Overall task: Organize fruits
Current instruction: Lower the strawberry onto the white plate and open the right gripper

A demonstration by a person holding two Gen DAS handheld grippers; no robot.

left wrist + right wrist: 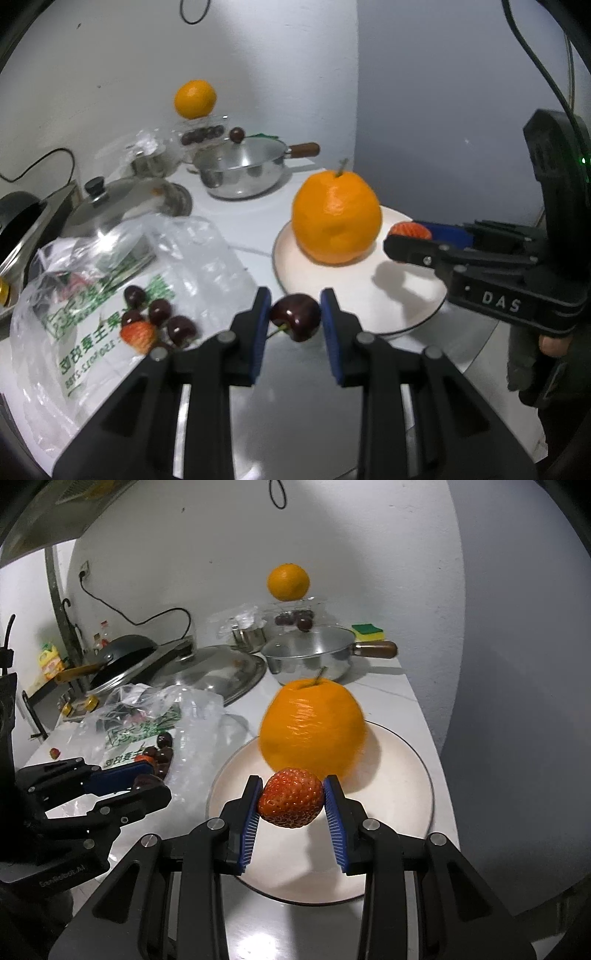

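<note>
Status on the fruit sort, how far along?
Done: one orange sits on the plate. In hand: left gripper shut on a cherry, right gripper shut on a strawberry over the plate. Left: cherries and a strawberry on the plastic bag.

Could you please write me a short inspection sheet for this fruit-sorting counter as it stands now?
Surface: white counter, crowded on the left.
Job's things: large orange on the white plate; loose cherries and a strawberry on the plastic bag.
Clutter: steel pot, lid, sponge, second orange on a clear box.
Grippers: left gripper shut on a cherry; right gripper shut on a strawberry above the plate.
Cables: black cable from a wall socket.
Surroundings: plain white walls.
</note>
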